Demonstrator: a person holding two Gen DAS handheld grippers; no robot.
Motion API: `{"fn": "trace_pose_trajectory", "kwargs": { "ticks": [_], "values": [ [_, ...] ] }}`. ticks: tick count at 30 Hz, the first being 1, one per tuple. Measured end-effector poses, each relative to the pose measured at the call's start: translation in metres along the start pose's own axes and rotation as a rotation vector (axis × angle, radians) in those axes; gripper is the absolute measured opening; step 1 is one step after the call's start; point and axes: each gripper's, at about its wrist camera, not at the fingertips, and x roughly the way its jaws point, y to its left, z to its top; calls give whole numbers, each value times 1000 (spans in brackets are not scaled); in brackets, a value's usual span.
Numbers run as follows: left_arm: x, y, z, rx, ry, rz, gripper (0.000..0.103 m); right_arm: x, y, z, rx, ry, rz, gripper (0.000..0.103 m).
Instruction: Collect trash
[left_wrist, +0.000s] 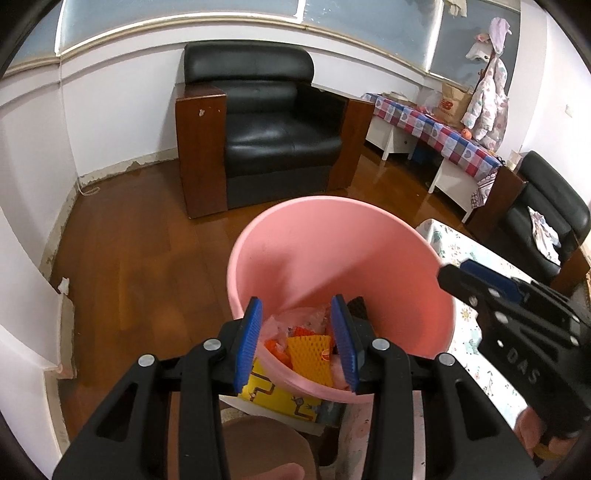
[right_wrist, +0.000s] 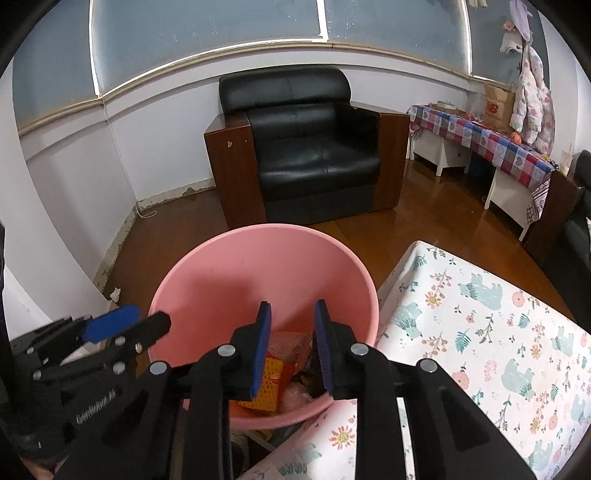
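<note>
A pink bin (left_wrist: 332, 243) stands beside the table; it also shows in the right wrist view (right_wrist: 258, 266). Trash lies in its bottom: a yellow foam net (left_wrist: 308, 356), orange scraps and clear plastic; the net also shows in the right wrist view (right_wrist: 271, 384). My left gripper (left_wrist: 297, 341) is open and empty above the bin's near rim. My right gripper (right_wrist: 291, 349) is open and empty over the bin too. Each gripper shows in the other's view, the right one (left_wrist: 454, 275) at the bin's right rim, the left one (right_wrist: 147, 321) at its left rim.
A table with a floral cloth (right_wrist: 480, 332) lies right of the bin. A black armchair (left_wrist: 266, 129) stands behind on the wooden floor (left_wrist: 129, 258). A bench with a checkered cloth (left_wrist: 436, 129) runs along the right wall. A yellow patterned item (left_wrist: 280, 397) lies under the bin's near edge.
</note>
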Motion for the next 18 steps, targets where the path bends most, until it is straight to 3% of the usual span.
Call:
{"fn": "trace_pose_trajectory", "kwargs": {
  "ticks": [5, 18],
  "values": [
    [-4, -5, 0, 21, -22, 22, 39, -12, -2, -11, 11, -13, -13, 36],
    [-16, -16, -6, 57, -40, 33, 39, -41, -7, -34, 66, -33, -41, 41]
  ]
}}
